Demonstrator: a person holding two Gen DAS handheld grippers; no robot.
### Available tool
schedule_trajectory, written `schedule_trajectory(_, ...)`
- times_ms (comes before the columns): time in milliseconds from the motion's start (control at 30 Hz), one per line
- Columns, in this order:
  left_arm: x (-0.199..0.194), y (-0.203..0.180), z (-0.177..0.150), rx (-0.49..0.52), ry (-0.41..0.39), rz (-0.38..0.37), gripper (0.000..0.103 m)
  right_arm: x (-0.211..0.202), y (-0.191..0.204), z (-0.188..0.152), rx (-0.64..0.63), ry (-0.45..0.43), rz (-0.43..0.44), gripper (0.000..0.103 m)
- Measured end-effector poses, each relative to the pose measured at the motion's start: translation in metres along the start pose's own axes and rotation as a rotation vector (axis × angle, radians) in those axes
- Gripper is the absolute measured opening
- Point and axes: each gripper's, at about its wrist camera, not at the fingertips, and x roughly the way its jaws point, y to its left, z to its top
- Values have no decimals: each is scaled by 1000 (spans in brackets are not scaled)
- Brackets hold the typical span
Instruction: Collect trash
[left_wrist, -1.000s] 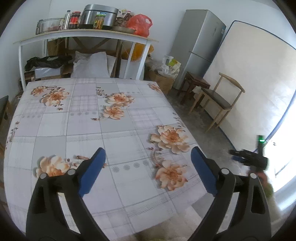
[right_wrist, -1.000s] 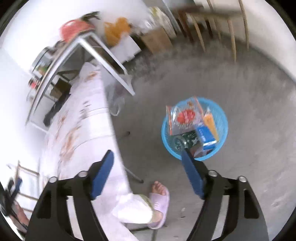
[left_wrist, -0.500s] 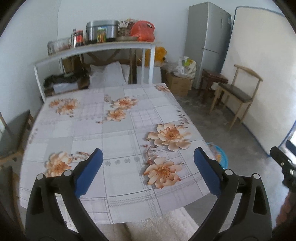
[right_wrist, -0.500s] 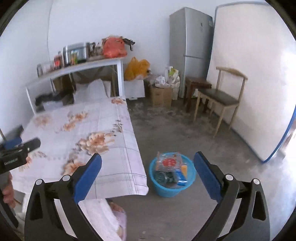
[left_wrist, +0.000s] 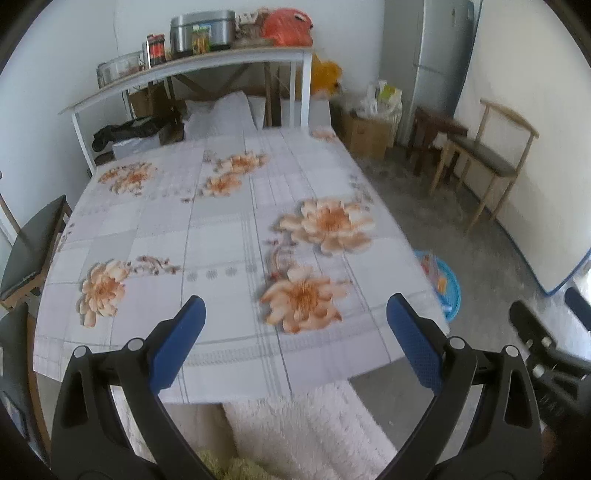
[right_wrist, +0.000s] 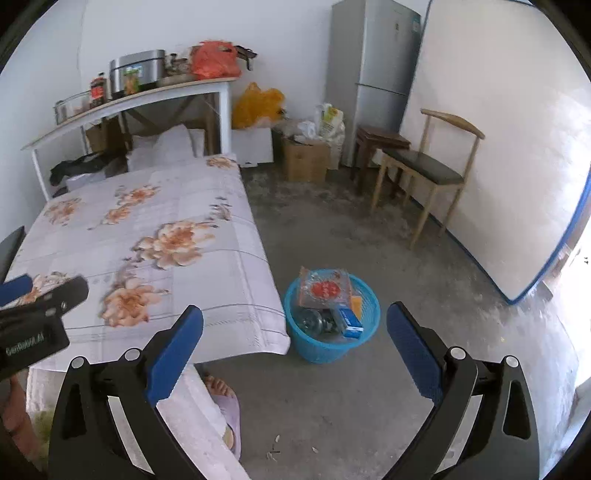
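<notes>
A blue plastic basket (right_wrist: 332, 325) stands on the concrete floor by the table's corner. It holds a clear wrapper with a red label (right_wrist: 325, 290), a blue box (right_wrist: 351, 321) and an orange packet (right_wrist: 356, 304). My right gripper (right_wrist: 295, 314) hangs above and short of it, open, nothing between its blue pads. My left gripper (left_wrist: 295, 306) is open and empty over the near edge of the floral-cloth table (left_wrist: 221, 229). No trash shows on the cloth. In the left wrist view the basket (left_wrist: 448, 291) peeks out past the table's right edge.
A wooden chair (right_wrist: 424, 170), a stool, a fridge (right_wrist: 373, 74) and cardboard boxes (right_wrist: 306, 158) line the far wall. Behind the table is a loaded white shelf (left_wrist: 192, 70). A dark chair (left_wrist: 33, 240) stands left. A person's slippered foot (right_wrist: 225, 402) is below the table edge.
The right wrist view rolled upright and rose from looking down at the basket to facing the room, and its jaws spread wider. The left gripper drew back toward the table's near edge.
</notes>
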Motion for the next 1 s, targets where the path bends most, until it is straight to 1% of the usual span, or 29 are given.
schedule_trajectory(67, 2, 0, -2, -6, 9, 1, 95, 1, -5, 0, 3, 3, -16, 97)
schedule_trajectory(467, -3, -3, 1, -12, -21, 42, 95, 5, -28, -5, 50, 23, -73, 97)
schedule_trajectory(633, -2, -2, 2, -17, -20, 57, 95, 9, -31, -9, 74, 35, -66, 97)
schedule_trajectory(1000, -3, 0, 1, -15, -26, 67, 95, 9, -31, -12, 78, 32, -78, 97)
